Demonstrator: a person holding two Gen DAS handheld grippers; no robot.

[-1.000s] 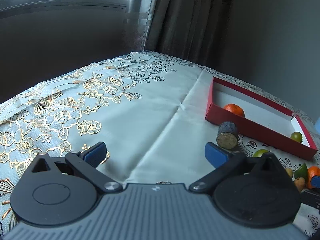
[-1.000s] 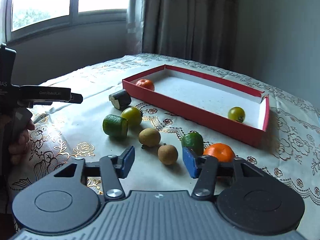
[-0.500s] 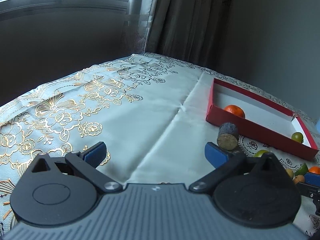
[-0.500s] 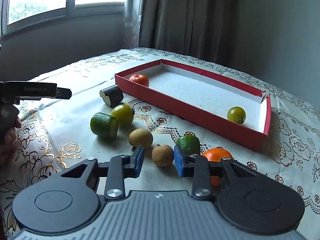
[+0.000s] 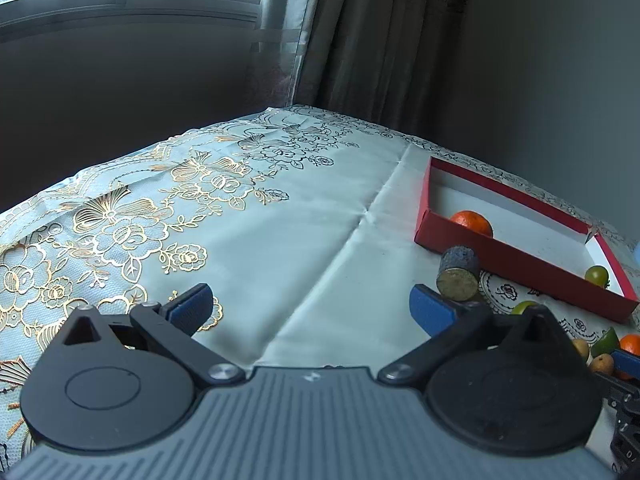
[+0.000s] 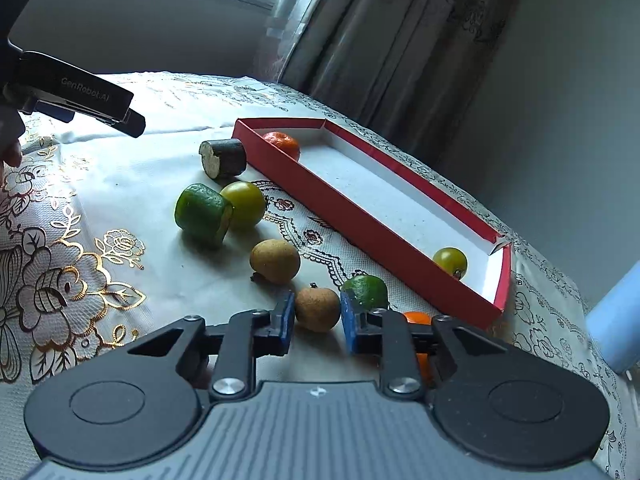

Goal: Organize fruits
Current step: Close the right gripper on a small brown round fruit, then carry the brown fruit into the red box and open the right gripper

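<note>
A red box (image 6: 384, 236) with a white floor holds an orange (image 6: 283, 143) and a yellow-green tomato (image 6: 450, 261). On the cloth lie a small brown round fruit (image 6: 317, 309), a larger brown fruit (image 6: 275, 260), a green lime (image 6: 366, 286), an orange (image 6: 418, 318), a cut green piece (image 6: 202, 214), a yellow-green tomato (image 6: 245, 203) and a dark cylinder (image 6: 223, 157). My right gripper (image 6: 317, 322) is partly closed, its blue pads either side of the small brown fruit, apart from it. My left gripper (image 5: 310, 306) is open and empty above bare cloth; it also shows in the right wrist view (image 6: 96, 114).
A floral gold-patterned tablecloth (image 5: 240, 208) covers the table. Curtains (image 5: 360, 40) and a window stand behind. In the left wrist view the red box (image 5: 516, 256) and dark cylinder (image 5: 458, 274) lie to the right. A pale blue object (image 6: 618, 320) is at the far right.
My right gripper has narrowed its jaws and moved forward and down around the small brown fruit. The left gripper has stayed open and hardly moved.
</note>
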